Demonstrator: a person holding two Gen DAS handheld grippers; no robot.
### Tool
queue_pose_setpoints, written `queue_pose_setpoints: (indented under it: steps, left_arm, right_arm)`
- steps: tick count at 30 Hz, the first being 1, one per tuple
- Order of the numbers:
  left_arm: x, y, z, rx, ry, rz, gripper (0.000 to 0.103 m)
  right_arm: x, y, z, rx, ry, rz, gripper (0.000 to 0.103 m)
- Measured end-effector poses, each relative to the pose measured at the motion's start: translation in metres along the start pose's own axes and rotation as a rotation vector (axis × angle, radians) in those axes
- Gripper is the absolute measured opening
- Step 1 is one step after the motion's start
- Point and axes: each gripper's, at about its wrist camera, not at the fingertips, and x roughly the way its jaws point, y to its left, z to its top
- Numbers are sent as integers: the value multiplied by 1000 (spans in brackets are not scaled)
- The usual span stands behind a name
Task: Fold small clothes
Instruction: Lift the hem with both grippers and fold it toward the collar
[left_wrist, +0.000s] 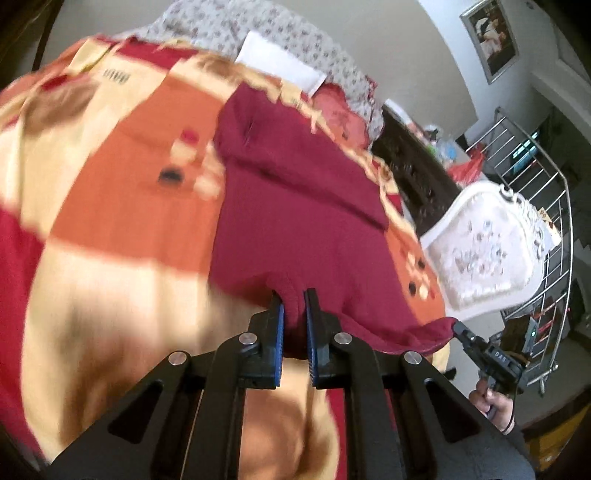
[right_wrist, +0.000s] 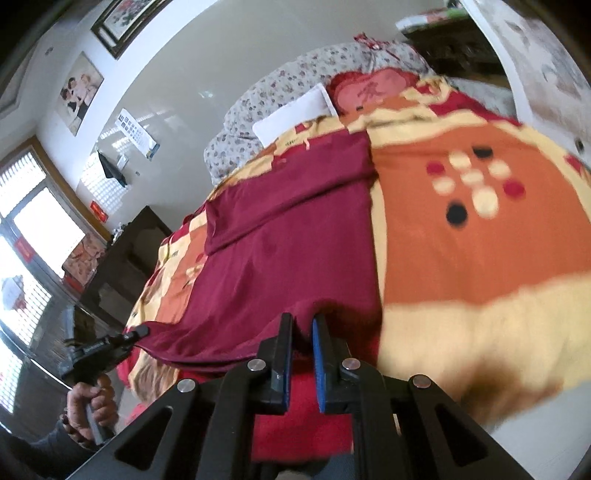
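We see a dark red garment spread on a bed covered by an orange, cream and red patterned blanket, its near hem lifted clear of the blanket at two points. In the left wrist view, our left gripper has its jaws drawn narrow on a bunched fold of the near hem, with cloth pressed between the blue pads. At the right edge of this view, the right gripper pinches the other near corner of the garment, and the hand that carries it grips the handle below. In the right wrist view, our right gripper likewise stands narrow on the hem of the garment, the fabric running down between its two fingers. At the left edge of this view, the left gripper holds the far corner, and the left hand wraps its handle. Between the two grips the hem hangs in a shallow curve above the blanket. The far part of the garment lies flat, with one folded band across it. Beyond it lie a white pillow, a red cushion and a floral quilt against the wall. A white headboard stands at the right of the left wrist view.
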Motion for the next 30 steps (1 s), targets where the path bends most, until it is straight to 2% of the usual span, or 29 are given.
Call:
queue_pose_setpoints:
  steps: [4, 8, 14, 18, 24, 30]
  left_arm:
    - [22, -7, 43, -2, -47, -6, 9]
    - [47, -11, 84, -10, -79, 2, 9]
    - [93, -1, 134, -19, -51, 74, 9]
    - [117, 7, 153, -9, -31, 134, 9]
    - [138, 10, 172, -12, -31, 173, 9]
    - [159, 10, 205, -22, -42, 195, 9]
  right_arm:
    - [26, -3, 46, 37, -43, 16, 9]
    - [61, -8, 86, 75, -43, 6, 9]
    - [112, -17, 133, 64, -13, -64, 9]
    - [135, -22, 154, 52, -1, -98, 9]
    - [165, -24, 180, 29, 3, -125, 9]
    - [191, -29, 211, 35, 0, -148, 9]
